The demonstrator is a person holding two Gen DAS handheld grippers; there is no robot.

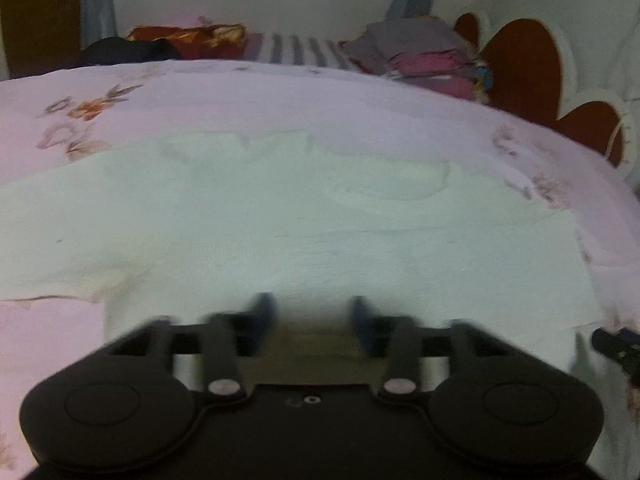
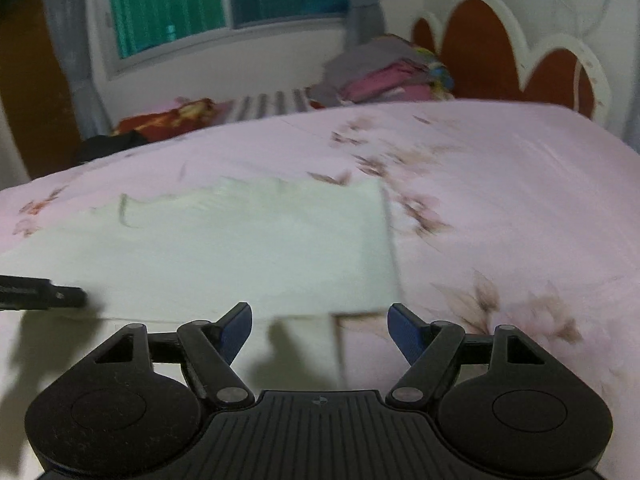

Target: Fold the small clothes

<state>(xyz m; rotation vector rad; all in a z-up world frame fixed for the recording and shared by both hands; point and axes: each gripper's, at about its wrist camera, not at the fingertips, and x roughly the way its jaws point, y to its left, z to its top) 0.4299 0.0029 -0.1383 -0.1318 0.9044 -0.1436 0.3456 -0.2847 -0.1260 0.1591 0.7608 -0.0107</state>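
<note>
Two pairs of hand-held tongs hang low over a bed as a pale white garment [image 1: 304,216] lies spread flat on the pink flowered bedspread [image 1: 120,92].

The left tongs [image 1: 314,314] appear blurred, their dark blue fingers [image 1: 264,316] a narrow gap apart above the near hem of the garment; nothing can be seen pinched between them, and whether they touch the cloth cannot be told. The right tongs [image 2: 320,330] are released, blue fingers [image 2: 404,332] spread wide, with the garment's near right corner [image 2: 308,336] below the gap and bare bedspread [image 2: 500,208] under the right finger. The tip of the left tongs [image 2: 44,294] pokes in from the left edge of the right wrist view, over the garment's near edge.

The garment [image 2: 248,248] runs away from both tongs, its right side a straight edge, its far end rumpled into soft folds near the middle of the bed.

Beyond it, at the far side of the bed, sits a stack of folded clothes [image 2: 380,76] in grey and magenta, next to a striped cloth [image 2: 272,102], a red patterned bundle [image 2: 168,118] and something black [image 2: 108,144]. A headboard [image 2: 480,52] of red lobes edged in white stands on the right, and a window [image 2: 200,4] with grey curtains fills the back wall.
</note>
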